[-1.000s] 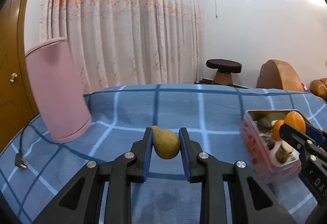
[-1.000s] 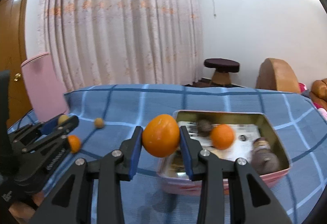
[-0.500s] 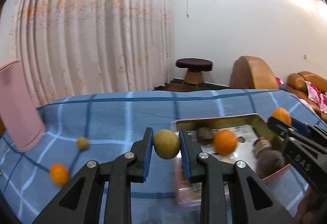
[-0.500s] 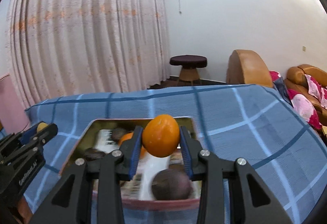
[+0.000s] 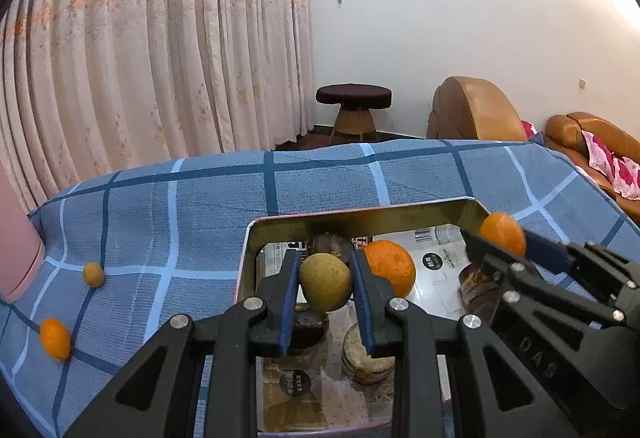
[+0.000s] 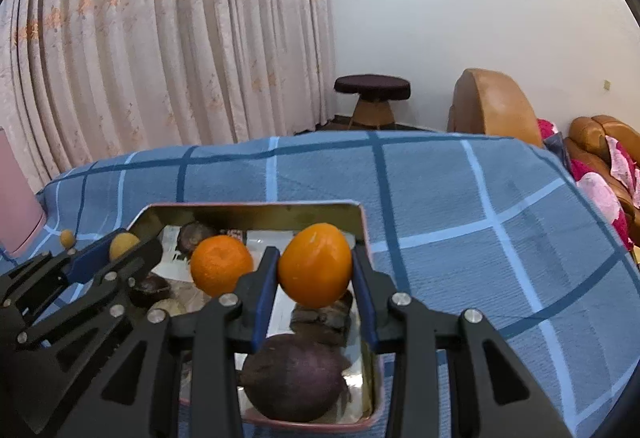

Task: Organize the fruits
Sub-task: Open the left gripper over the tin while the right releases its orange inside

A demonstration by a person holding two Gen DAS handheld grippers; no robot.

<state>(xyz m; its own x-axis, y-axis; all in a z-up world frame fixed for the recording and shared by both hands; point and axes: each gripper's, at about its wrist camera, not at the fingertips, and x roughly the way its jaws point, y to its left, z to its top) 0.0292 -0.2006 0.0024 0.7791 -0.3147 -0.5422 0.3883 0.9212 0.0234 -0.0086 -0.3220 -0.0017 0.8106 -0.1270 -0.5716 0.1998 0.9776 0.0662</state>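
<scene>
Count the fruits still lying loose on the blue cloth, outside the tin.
2: a small orange fruit near the cloth's left edge and a smaller yellowish one just beyond it, both left of the tin. Others may lie outside the view.

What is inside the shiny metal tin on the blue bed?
The tin holds an orange mandarin, a big purple fruit, brown round fruits and printed paper. The grippers cover some of its floor.
</scene>
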